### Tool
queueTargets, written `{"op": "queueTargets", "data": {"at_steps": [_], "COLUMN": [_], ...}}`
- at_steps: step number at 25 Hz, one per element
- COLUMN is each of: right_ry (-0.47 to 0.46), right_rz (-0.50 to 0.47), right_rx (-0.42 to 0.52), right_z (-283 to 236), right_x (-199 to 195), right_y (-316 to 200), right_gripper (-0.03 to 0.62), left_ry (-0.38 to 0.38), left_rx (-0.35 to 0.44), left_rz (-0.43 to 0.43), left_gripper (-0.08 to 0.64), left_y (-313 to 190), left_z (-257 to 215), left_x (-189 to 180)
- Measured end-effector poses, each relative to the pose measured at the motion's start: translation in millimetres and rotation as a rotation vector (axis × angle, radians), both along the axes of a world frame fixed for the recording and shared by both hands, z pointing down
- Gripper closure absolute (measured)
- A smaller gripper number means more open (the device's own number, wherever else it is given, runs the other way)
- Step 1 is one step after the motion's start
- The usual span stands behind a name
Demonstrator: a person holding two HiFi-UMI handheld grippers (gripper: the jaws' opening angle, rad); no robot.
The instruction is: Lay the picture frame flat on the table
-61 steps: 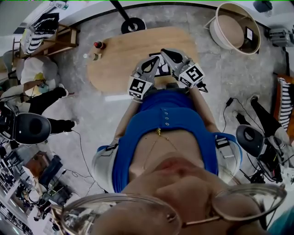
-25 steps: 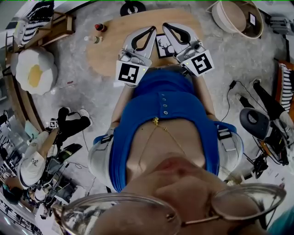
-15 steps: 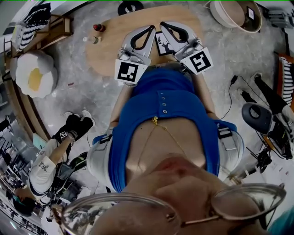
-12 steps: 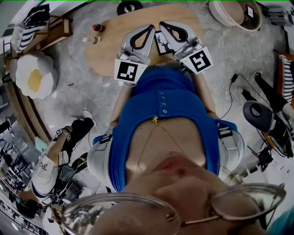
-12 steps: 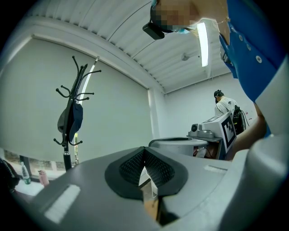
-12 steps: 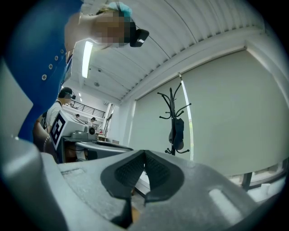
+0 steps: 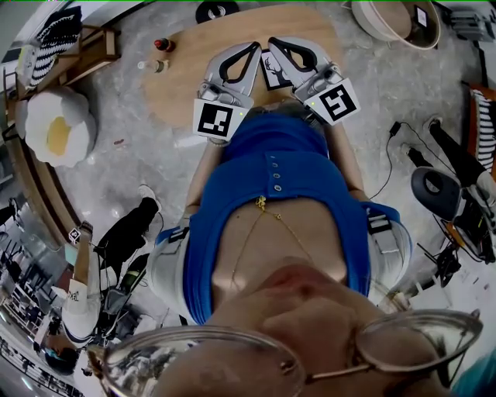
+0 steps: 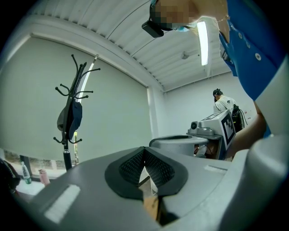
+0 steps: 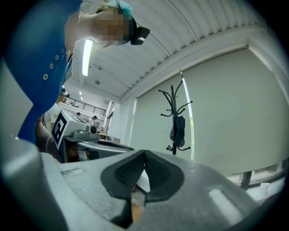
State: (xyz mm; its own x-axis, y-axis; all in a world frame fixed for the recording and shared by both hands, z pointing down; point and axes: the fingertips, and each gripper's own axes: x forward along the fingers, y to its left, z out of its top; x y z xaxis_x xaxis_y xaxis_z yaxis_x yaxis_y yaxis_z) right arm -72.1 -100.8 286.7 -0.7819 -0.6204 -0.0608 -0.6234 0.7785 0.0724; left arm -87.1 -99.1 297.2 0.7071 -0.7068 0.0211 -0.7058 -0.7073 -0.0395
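Note:
The picture frame (image 7: 272, 70), black-edged with a deer print, sits on the oval wooden table (image 7: 186, 85) near its front edge, its face showing in the head view. I cannot tell whether it stands tilted or lies flat. My left gripper (image 7: 256, 46) hangs just left of the frame and my right gripper (image 7: 272, 41) just right of it, their tips converging above its far edge. Both are shut with nothing between the pads, as the left gripper view (image 8: 144, 150) and right gripper view (image 9: 144, 153) show. The frame's lower part is hidden behind the grippers.
Two small bottles (image 7: 158, 45) stand at the table's left end. A coat stand (image 8: 72, 108) rises beyond the table, its base (image 7: 216, 10) at the far edge. A round basket (image 7: 387, 22) is on the floor at upper right, an egg-shaped cushion (image 7: 56, 129) at left, and a bystander (image 7: 85, 264) at lower left.
Since the earliest frame both grippers have moved out over the table on either side of the frame. Over the last second they hold still. The bystander at lower left has shifted.

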Motion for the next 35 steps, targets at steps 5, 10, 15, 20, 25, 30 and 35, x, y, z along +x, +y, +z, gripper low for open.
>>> {"op": "queueTargets", "data": {"at_steps": [5,10,15,20,25,30,35], "right_ry": [0.001,-0.003,0.019,0.038,0.068,0.071,0.089], "right_rz": [0.010,0.010,-0.016,-0.030,-0.027,-0.025,-0.022], "right_rx": [-0.016,-0.021,-0.033,-0.039,-0.054,-0.057,-0.064], "right_z": [2,3,7,12,18,20,25], "right_x": [5,7,4,0,-6,-10,-9], "right_y": [1,5,14,21,24,27,31], "right_gripper": [0.591,0.591,0.591,0.591,0.591,0.591,0.591], "left_ry": [-0.016,-0.012,-0.009,-0.017,-0.020,-0.015,-0.012], "left_rx": [0.004,-0.006,-0.018,-0.028,-0.036,-0.036,-0.047], "left_rz": [0.007,0.011,0.014,0.015,0.025,0.029,0.040], "left_gripper": [0.558,0.559,0.558,0.558,0.558,0.558,0.558], "left_y": [3,7,10,16,20,22,25], "left_z": [2,4,7,13,16,17,21], "left_x": [2,2,3,2,-2,-7,-7]}}
